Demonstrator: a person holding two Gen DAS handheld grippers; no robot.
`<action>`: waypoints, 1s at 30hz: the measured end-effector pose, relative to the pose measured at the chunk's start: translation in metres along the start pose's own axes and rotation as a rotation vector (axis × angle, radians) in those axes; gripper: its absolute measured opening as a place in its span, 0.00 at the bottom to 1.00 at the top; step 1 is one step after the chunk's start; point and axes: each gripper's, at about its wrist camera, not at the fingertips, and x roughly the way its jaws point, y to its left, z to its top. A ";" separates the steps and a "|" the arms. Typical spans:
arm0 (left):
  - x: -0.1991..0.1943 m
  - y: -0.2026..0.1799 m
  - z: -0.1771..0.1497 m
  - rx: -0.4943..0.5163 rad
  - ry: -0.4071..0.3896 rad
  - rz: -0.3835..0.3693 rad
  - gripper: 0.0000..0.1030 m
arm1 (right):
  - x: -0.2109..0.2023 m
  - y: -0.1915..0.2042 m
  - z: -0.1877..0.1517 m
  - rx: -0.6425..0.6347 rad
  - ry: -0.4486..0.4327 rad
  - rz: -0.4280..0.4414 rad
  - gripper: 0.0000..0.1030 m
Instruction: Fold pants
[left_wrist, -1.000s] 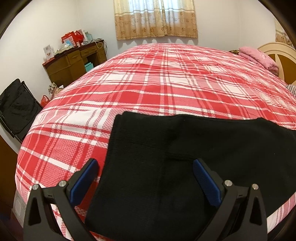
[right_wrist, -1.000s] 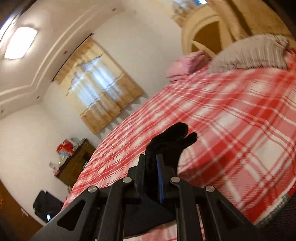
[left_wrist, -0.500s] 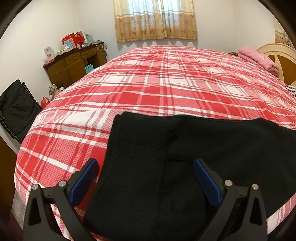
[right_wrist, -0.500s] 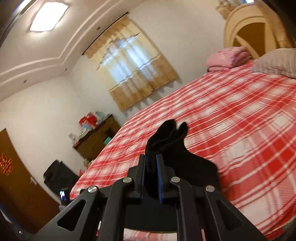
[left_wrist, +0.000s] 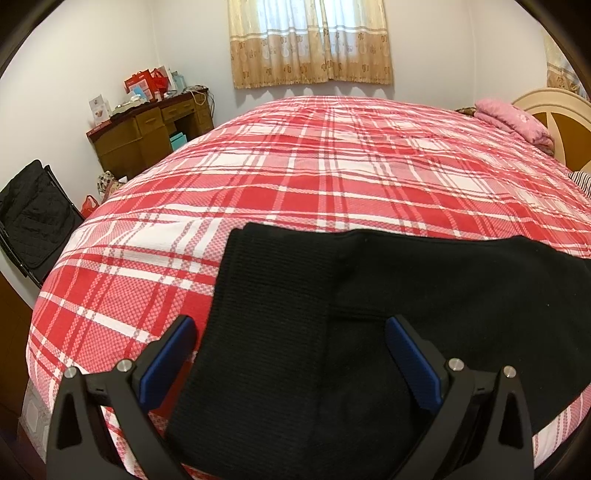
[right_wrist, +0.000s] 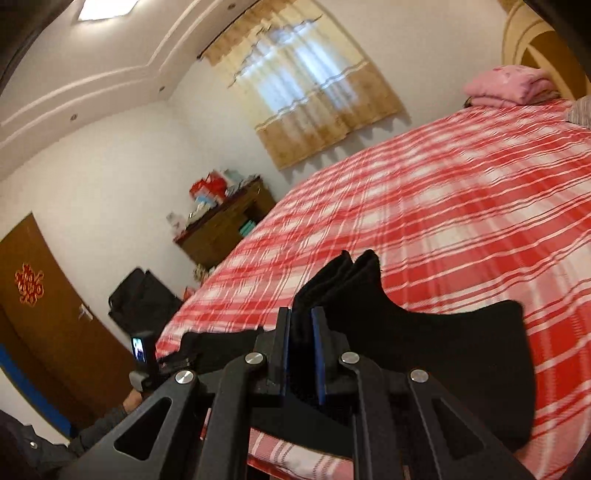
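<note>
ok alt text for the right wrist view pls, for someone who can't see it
The right gripper is shut on a bunched end of the black pants, lifting it above a bed with a red and white plaid cover. Behind are a curtained window, a cluttered wooden desk, a brown door and folded pink bedding by the headboard.

This is a bedroom in a home. A wide bed (left_wrist: 332, 177) with a red and white plaid cover fills the middle of the frame, its cream headboard (left_wrist: 554, 114) at the right edge beside folded pink bedding (left_wrist: 513, 120). Beige curtains (left_wrist: 310, 40) hang over a window at the top, and a cluttered wooden desk (left_wrist: 147, 133) stands at the upper left.
</note>
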 end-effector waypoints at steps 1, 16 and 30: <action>0.000 0.000 0.000 0.000 -0.001 0.000 1.00 | 0.007 0.002 -0.003 -0.007 0.016 0.002 0.10; -0.028 -0.012 -0.005 0.011 -0.080 -0.006 1.00 | 0.094 0.012 -0.061 -0.112 0.236 -0.036 0.11; -0.054 -0.101 -0.003 0.115 -0.012 -0.315 1.00 | 0.091 0.011 -0.067 -0.148 0.309 -0.088 0.40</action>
